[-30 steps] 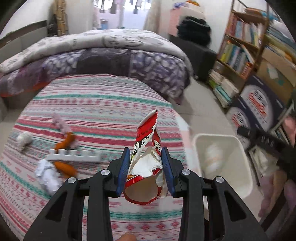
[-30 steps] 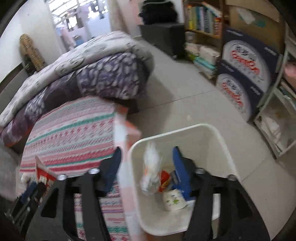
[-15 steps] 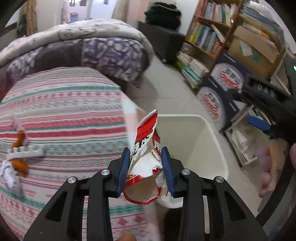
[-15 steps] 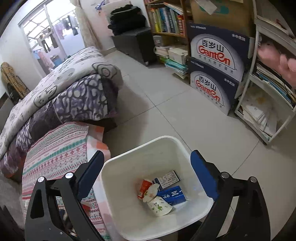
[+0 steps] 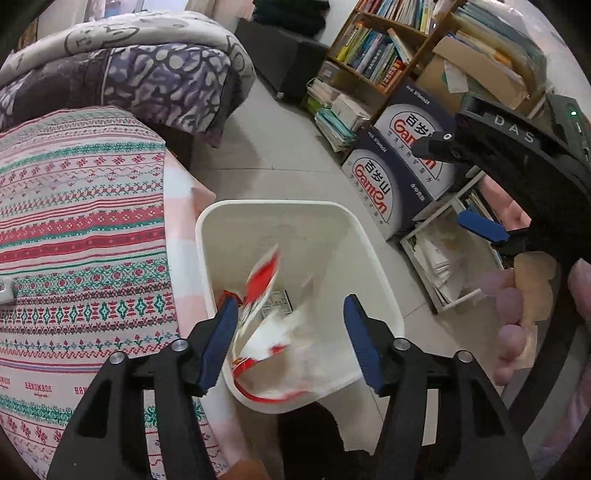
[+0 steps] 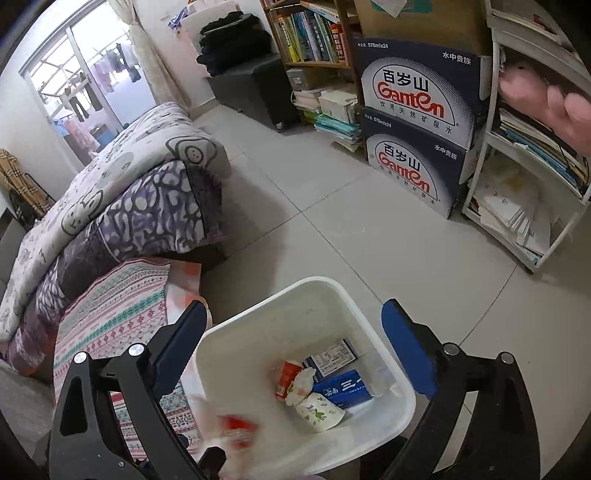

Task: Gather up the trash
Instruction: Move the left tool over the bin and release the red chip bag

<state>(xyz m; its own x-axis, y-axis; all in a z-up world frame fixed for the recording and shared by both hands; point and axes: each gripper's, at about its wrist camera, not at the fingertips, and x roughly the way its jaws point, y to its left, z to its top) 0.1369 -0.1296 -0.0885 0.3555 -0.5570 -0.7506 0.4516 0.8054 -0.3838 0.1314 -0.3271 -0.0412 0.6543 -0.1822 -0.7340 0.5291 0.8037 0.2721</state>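
Half a second earlier the left gripper (image 5: pixel 290 332) had been clamped on the torn red-and-white snack wrapper (image 5: pixel 260 314); now its blue pads stood wide apart and the wrapper, blurred with motion, hung loose between them over the white trash bin (image 5: pixel 354 229). In the left wrist view the wrapper lay nearer the pad at 9 o'clock, whether touching it I cannot tell, and a red edge of it showed at the bin's near rim, towards 6 o'clock. That view had also swung further off the striped cloth (image 5: pixel 81 229), which now filled only the 9 o'clock side, with the purple patterned quilt (image 5: pixel 162 81) at 11 o'clock.

The right gripper (image 6: pixel 293 350) was spread open and held nothing, its pads flanking the bin (image 6: pixel 399 406) from above. In the right wrist view the wrapper (image 6: pixel 236 430) was a red and white smear at 7 o'clock, at the bin's near-left rim. Down in the bin lay a blue carton (image 6: pixel 343 391), a white printed card (image 6: pixel 332 354) just behind it, a crumpled floral paper cup (image 6: pixel 319 410) at the carton's 7 o'clock, and a small orange-red packet (image 6: pixel 288 378) touching the cup's crumpled top.

Beyond the bin, at 1 o'clock, two dark blue water boxes (image 6: pixel 417 122) were stacked against the bookshelf (image 6: pixel 310 33), and a white wire rack (image 6: pixel 524 192) of papers stood at 3 o'clock.
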